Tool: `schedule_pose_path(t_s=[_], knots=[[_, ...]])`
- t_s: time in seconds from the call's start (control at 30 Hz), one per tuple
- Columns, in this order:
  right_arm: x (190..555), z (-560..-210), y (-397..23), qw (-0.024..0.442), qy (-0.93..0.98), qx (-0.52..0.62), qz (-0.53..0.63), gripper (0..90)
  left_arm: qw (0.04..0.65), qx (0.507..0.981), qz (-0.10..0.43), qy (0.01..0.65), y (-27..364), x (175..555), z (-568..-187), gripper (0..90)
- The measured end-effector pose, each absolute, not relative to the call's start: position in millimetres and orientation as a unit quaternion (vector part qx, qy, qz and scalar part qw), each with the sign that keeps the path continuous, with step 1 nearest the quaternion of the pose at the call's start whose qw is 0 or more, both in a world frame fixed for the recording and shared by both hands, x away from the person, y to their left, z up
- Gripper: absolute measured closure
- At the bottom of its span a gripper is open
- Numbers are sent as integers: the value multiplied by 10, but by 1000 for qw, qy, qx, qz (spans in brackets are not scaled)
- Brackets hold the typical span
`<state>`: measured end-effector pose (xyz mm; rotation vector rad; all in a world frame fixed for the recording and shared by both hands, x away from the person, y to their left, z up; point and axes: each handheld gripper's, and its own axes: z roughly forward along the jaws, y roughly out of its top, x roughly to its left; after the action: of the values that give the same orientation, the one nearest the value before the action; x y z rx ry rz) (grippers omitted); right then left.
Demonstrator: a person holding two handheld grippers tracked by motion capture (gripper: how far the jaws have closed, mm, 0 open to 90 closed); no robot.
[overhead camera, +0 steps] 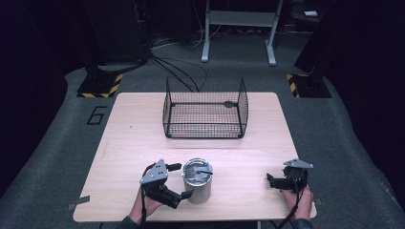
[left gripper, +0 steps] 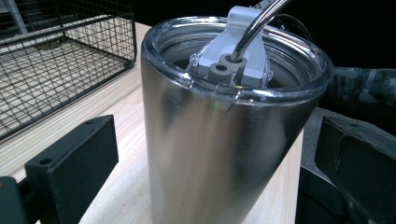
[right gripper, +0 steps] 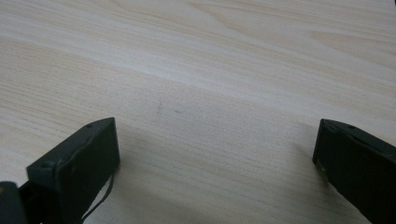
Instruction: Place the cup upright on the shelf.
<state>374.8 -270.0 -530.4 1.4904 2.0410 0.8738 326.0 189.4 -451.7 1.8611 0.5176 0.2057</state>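
Left claw [left gripper: 205, 163] view reveals the tumbler [left gripper: 224, 126] lid's straw [left gripper: 254, 25]

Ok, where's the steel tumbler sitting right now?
In the high view the steel tumbler stands upright near the table's front edge, left of centre, between the open jaws of the left hand-held gripper, with the wire basket beyond it.

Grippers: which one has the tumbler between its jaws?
The left gripper: its open jaws stand either side of the steel tumbler, not closed on it. The right gripper sits apart near the table's right edge, jaws around bare wood.
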Motion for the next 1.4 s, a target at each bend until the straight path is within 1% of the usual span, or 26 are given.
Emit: schedule_pose_path(t_s=[0.23,0.67,0.93,1.2,1.4], knots=[[3747,-5303,-2700,232,743,542,318,1,566,793,81,210,1797,3296,-4543,0],[3748,-5303,-2700,232,743,542,318,1,576,789,85,198,1651,3359,-4557,0],[3747,-5303,-2700,232,743,542,318,1,577,783,95,212,1565,3374,-4597,0],[3748,-5303,-2700,232,743,542,318,1,572,787,123,196,1556,3330,-4575,33],[3748,-5303,-2700,232,743,542,318,1,574,785,127,194,1554,3326,-4580,38]])
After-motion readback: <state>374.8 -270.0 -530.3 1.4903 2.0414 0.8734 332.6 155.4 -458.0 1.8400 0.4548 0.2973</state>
